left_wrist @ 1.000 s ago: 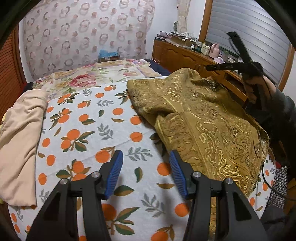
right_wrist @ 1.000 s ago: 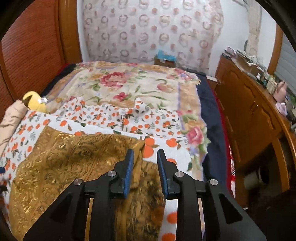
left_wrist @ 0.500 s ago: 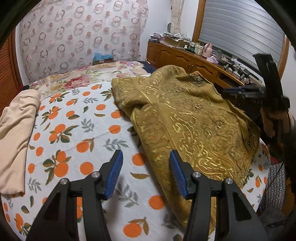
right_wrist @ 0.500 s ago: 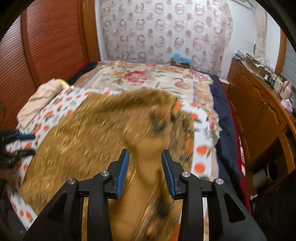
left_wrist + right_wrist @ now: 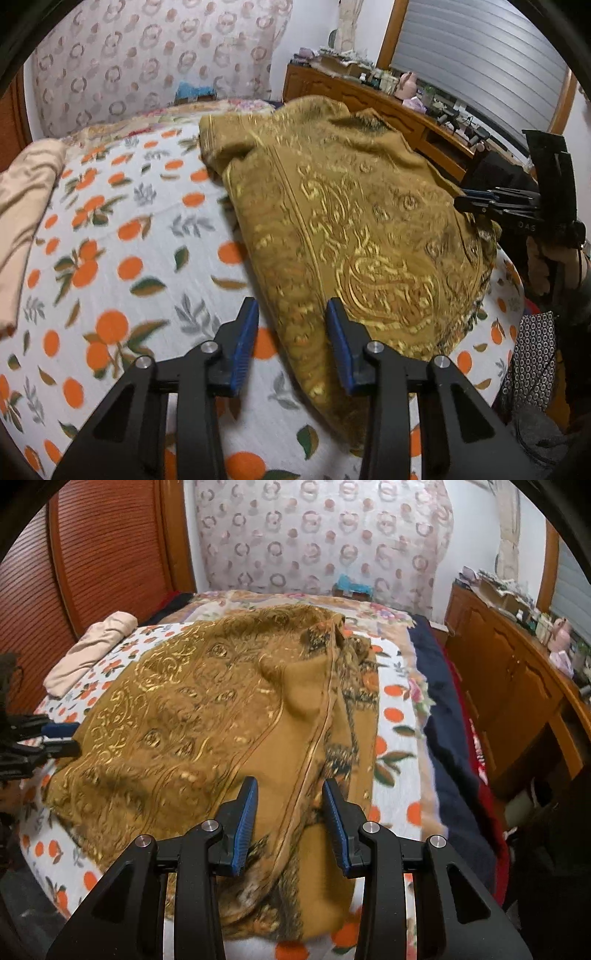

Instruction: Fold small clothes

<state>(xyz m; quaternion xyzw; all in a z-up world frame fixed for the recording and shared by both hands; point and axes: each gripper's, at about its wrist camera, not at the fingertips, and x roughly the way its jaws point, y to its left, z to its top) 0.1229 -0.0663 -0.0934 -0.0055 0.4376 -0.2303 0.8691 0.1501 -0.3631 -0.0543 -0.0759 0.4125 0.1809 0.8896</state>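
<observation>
Garment (gold) on bed, both tongs apart

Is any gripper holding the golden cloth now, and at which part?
Neither. The left gripper and right gripper are open above the golden cloth.

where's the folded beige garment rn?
The beige garment lies at the bed's left edge on the orange-print sheet, beside the wooden headboard, apart from the gold garment.

Gold-patterned ochre garment lies rumpled, seemingly half-folded, on the orange-print bedspread.
</observation>
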